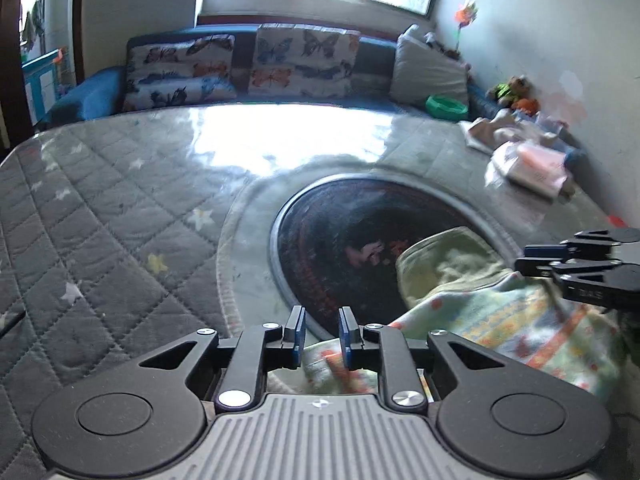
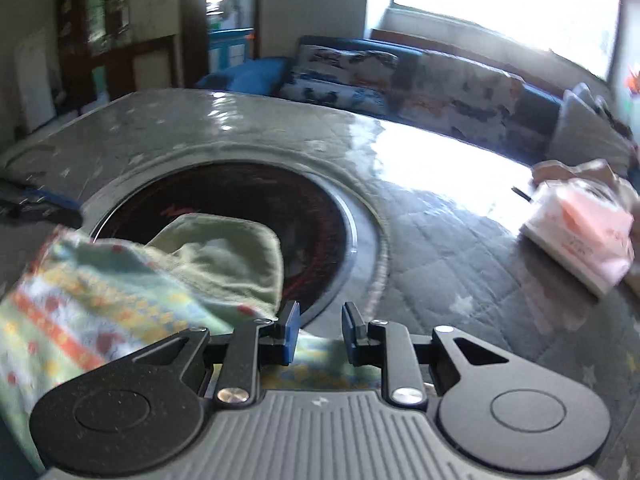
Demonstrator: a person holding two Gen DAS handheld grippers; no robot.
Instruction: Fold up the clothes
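Left gripper (image 1: pixel 322 334): jaws standing slightly apart over the patterned garment (image 1: pixel 500 320), gripping nothing.
Right gripper (image 2: pixel 320 334): hovering narrowly parted above the same cloth.

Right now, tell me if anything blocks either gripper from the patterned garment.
Nothing visible does. The patterned garment lies directly under the left gripper and the right gripper, cloth showing between both sets of jaws. The tissue pack sits well aside.

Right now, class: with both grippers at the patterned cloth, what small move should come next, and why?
Probably close the left gripper on the patterned cloth: fabric lies between its pads but looks unpinched, and the cloth is still bunched over the dark round inset.
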